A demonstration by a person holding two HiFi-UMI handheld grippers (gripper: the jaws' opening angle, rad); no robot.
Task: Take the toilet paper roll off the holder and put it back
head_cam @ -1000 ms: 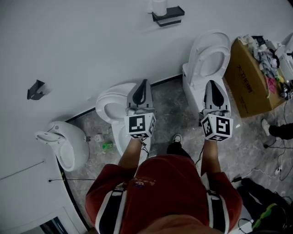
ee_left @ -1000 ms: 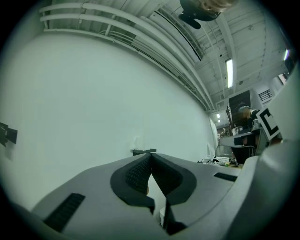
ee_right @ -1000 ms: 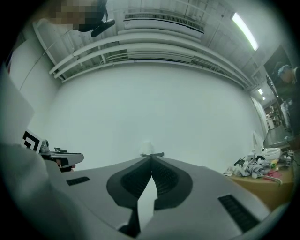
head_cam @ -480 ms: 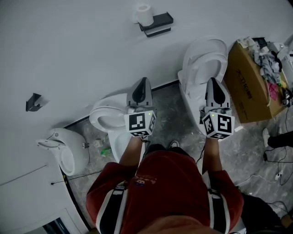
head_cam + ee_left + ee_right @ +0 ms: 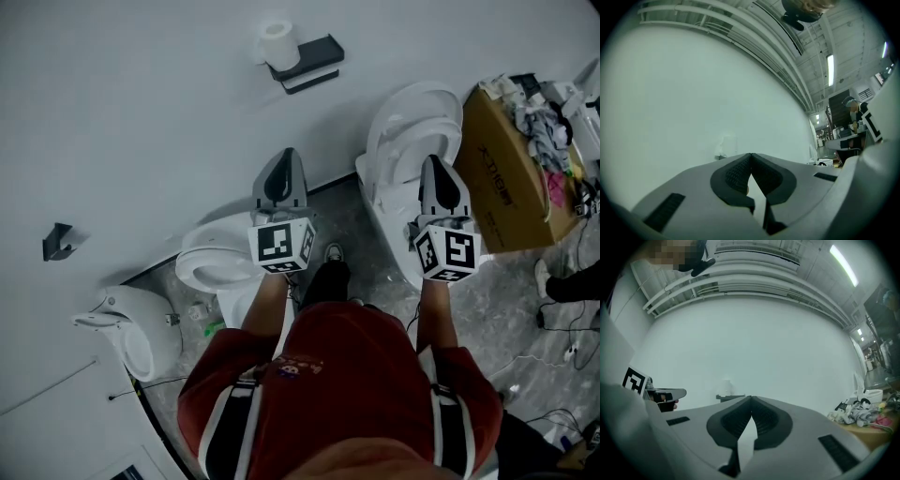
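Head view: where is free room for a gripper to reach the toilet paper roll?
Bare wall lies left of the toilet paper roll and between it and the toilets. The holder borders its right. Crowded: floor by the cardboard box.

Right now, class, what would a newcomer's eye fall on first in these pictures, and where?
At the head view's centre, the left gripper and right gripper point ahead side by side, both shut and empty. Beyond them on the white wall, the roll sits on its black holder. On the floor below stand a left toilet and a right toilet, with a box at far right.
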